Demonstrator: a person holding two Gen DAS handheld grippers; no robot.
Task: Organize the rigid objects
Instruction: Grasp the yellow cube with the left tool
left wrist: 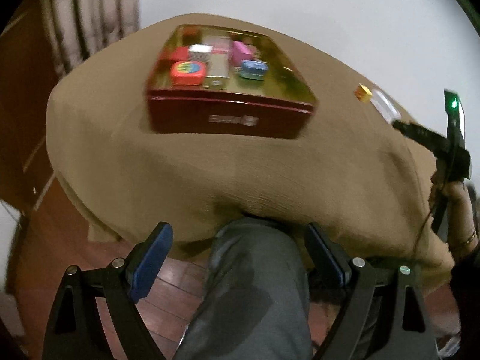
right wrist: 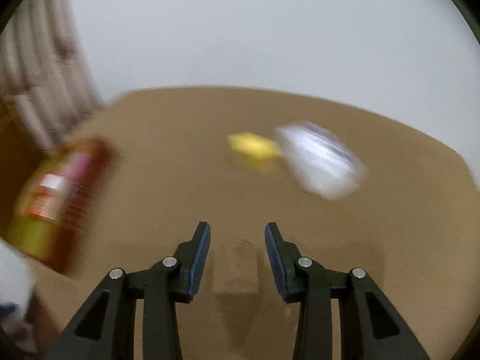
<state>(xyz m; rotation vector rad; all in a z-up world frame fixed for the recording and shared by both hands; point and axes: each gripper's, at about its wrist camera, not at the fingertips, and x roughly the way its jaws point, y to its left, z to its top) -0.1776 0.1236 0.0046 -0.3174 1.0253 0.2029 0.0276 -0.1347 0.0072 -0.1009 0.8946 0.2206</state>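
Observation:
A red tin box (left wrist: pixel 231 118) with a gold inside stands on the tan-clothed table (left wrist: pixel 210 174). It holds several small items, among them a red tape measure (left wrist: pixel 188 72), a blue block (left wrist: pixel 252 70) and a pink block (left wrist: pixel 241 51). My left gripper (left wrist: pixel 240 234) is open and empty, held off the near table edge above a person's knee. My right gripper (right wrist: pixel 237 234) is open and empty over the table. Ahead of it lie a yellow block (right wrist: pixel 255 147) and a clear plastic case (right wrist: pixel 324 162), both blurred. The tin shows blurred at the left of the right wrist view (right wrist: pixel 57 198).
In the left wrist view the yellow block (left wrist: pixel 363 93) and clear case (left wrist: pixel 385 106) lie at the table's right, with the right gripper's body (left wrist: pixel 438 144) beside them. A curtain (left wrist: pixel 75 15) and a white wall are behind. Wooden floor (left wrist: pixel 168 282) lies below.

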